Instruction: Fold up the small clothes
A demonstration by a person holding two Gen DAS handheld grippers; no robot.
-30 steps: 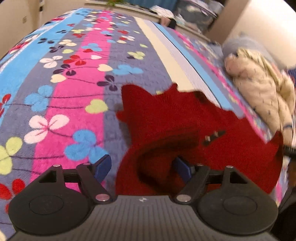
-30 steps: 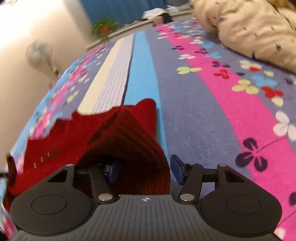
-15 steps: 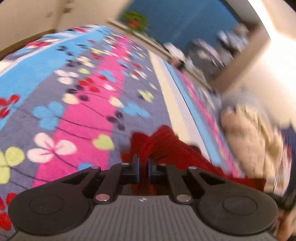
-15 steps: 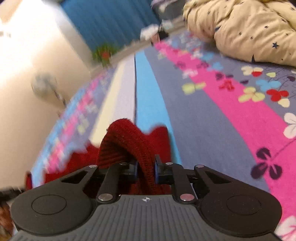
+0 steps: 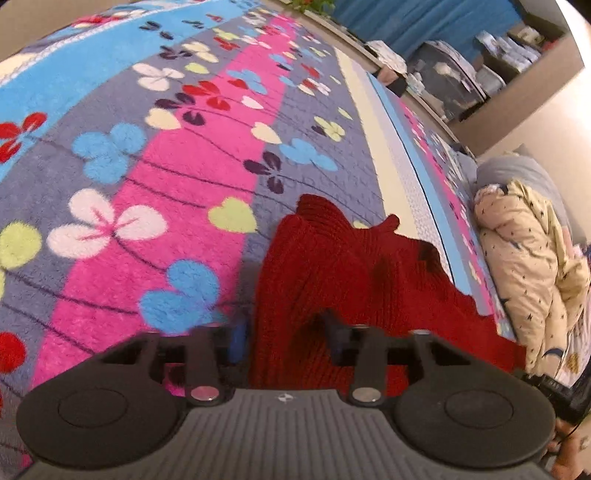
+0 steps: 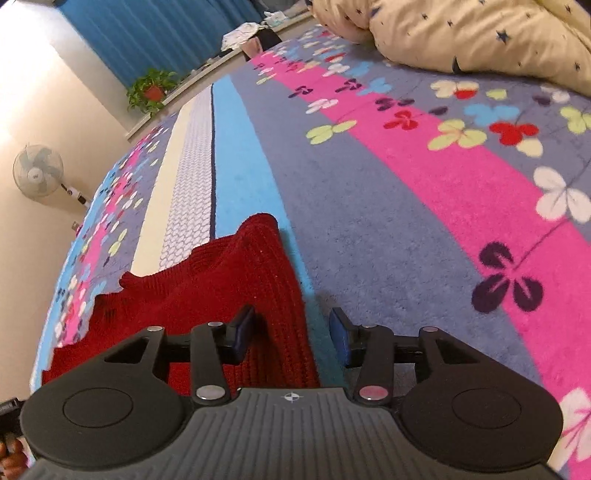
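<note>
A small red knit garment lies bunched on the flowered striped bedspread. In the left wrist view my left gripper straddles its near left edge. The jaws are opening, a thick fold stands between them, and the left pad is clear of the cloth. The right wrist view shows the same garment with its ribbed right edge running between the fingers of my right gripper. Those jaws are opening too, and the right pad is well clear of the knit, over the bedspread.
A cream star-patterned quilt is heaped at the bed's right side, seen also as the quilt at the top of the right wrist view. A fan and a potted plant stand beyond the bed, by a blue curtain.
A second ago both grippers stood open around the cloth. Half a second ago both were pinched shut on raised folds. Now both have parted and the cloth lies lower.
</note>
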